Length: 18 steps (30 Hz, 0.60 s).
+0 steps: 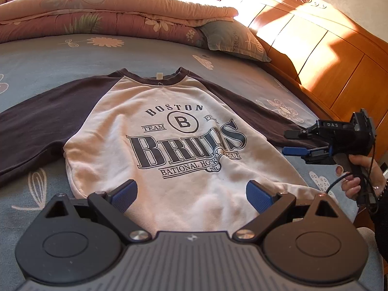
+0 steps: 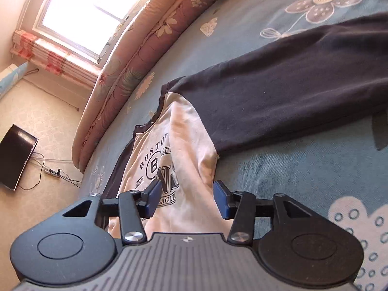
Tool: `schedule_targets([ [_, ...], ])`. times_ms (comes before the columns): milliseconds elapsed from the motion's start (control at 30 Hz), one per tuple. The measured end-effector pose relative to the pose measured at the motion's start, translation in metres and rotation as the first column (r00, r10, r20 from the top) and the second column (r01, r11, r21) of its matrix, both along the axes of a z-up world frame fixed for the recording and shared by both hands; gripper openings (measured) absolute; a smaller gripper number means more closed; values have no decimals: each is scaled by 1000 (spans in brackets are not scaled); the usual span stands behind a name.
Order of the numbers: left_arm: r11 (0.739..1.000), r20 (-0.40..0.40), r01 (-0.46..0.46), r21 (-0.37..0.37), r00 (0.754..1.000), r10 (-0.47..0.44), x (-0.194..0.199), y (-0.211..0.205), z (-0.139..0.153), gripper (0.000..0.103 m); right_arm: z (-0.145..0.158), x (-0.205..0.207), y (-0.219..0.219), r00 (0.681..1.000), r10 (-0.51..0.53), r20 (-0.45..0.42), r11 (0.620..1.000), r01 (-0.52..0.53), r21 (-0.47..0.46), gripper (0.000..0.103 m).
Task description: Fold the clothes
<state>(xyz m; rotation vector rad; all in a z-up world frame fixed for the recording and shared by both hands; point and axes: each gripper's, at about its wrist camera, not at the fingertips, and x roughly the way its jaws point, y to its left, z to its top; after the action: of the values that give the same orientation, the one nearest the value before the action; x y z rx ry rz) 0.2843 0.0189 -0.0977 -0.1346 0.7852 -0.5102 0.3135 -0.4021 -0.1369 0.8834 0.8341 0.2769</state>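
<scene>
The sweatshirt (image 1: 169, 150) lies flat, front side up, on the bed (image 1: 60, 55), collar toward the far quilt (image 1: 109, 12) and pillow (image 1: 237, 41), hem toward the person. Both dark sleeves are spread out to the sides, well apart from the body, and no crease or fold shows anywhere on it, so the folding looks not yet begun; the laying-out seems to be the only part done. The left gripper (image 1: 191, 195) hovers over the hem with its jaws wide apart and nothing between them. The right gripper (image 2: 186, 200), held in a hand (image 1: 356, 177) at the garment's right side, points across the body just below the armpit, where the right sleeve (image 2: 303, 92) joins; its jaws stand apart with pale cloth seen between them, but the pads do not press on it. From the left wrist view its fingers (image 1: 295, 150) sit just beside the sleeve's edge. What is left is likely everything: bringing each sleeve in over the body, folding the sides, then doubling the hem up toward the collar.
</scene>
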Motion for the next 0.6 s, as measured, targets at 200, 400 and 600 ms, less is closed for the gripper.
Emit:
schedule_targets([
  [200,1000,-22,-24,2,999,24,9,6,-7,96,-26,47,11,1000,-12,-3,1000,12,5,49],
  [400,999,-34,-47,4,998,47,13,13,-11,96,-12,66,5,998,-36,56,981,46,-188,11],
  [600,998,-35,-57,5,998,57,14,15,-11,96,-11,86,-8,997,-55,44,968,64,-244,12],
])
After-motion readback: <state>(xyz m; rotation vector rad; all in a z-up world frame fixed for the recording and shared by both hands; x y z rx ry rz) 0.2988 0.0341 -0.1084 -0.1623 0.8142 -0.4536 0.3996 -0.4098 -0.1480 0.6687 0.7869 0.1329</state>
